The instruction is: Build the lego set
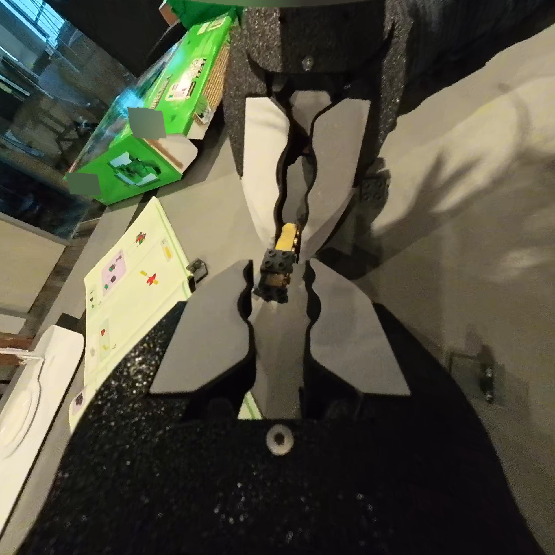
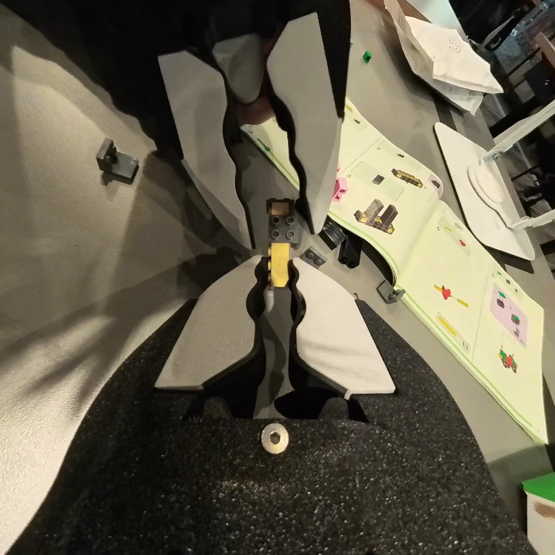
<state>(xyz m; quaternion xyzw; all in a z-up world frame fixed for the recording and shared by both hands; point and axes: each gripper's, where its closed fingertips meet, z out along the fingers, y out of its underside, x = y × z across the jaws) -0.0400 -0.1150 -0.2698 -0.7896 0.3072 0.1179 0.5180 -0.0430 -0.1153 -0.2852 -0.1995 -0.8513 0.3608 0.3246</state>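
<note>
**brickfan:** Tools first, since they fill the near half of both views. The right tool is pinched down on the tan end of the lego assembly, fingers nearly together with just the piece between them. The left tool faces it tip to tip, and its fingers stand apart on either side of the dark end of the same assembly. I can't tell if they actually press on it.

**studcount:** So where's the build itself?

**brickfan:** Held up between the two tools, over the grey worktop. Dark grey studded plate on top, tan beam running under it.

**studcount:** And around it?

**brickfan:** Just past the tips in the right wrist view there's a small grey plate and a black tall brick lying at the edge of the open instruction booklet. A grey bracket piece touches the booklet's near edge, and another grey bracket sits well apart on the other side. Farther back: a white flat stand base, a tiny green brick and crumpled white paper bags. The left wrist view shows the green set box beyond the booklet.
</note>
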